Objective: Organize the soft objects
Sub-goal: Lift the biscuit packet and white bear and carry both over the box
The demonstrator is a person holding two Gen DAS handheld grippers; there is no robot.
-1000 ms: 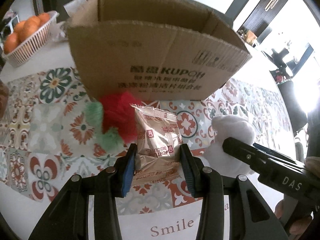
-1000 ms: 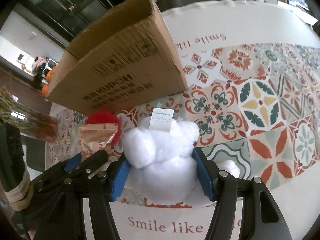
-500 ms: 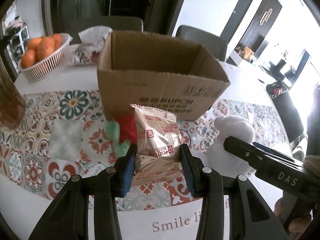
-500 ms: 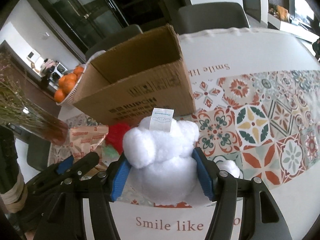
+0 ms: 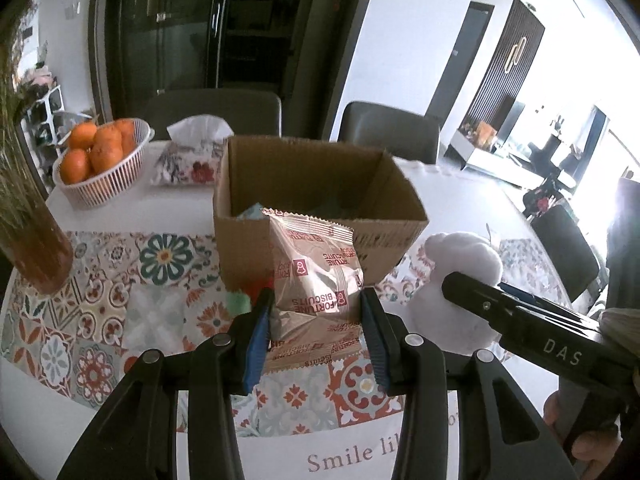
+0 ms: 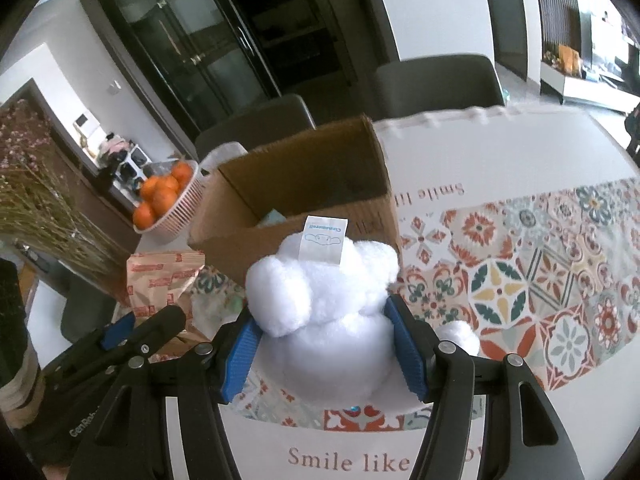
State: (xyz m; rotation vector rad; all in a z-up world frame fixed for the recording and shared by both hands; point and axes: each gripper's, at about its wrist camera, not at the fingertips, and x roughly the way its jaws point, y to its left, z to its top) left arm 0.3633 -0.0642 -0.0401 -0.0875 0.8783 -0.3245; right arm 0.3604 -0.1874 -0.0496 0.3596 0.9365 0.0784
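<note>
My left gripper is shut on a tan biscuit packet and holds it up in front of an open cardboard box. My right gripper is shut on a white plush toy with a paper tag, held above the table beside the packet. The plush and the right gripper's finger show at the right of the left wrist view. The box holds something pale blue inside. A red and green soft toy lies at the box's foot, mostly hidden by the packet.
A patterned tile cloth covers the round white table. A basket of oranges and a tissue pack stand behind the box to the left. A vase of dried flowers stands at the left. Chairs stand behind the table.
Both grippers have risen with their loads. The box now sits lower in both views, with its open top and inside in sight.
</note>
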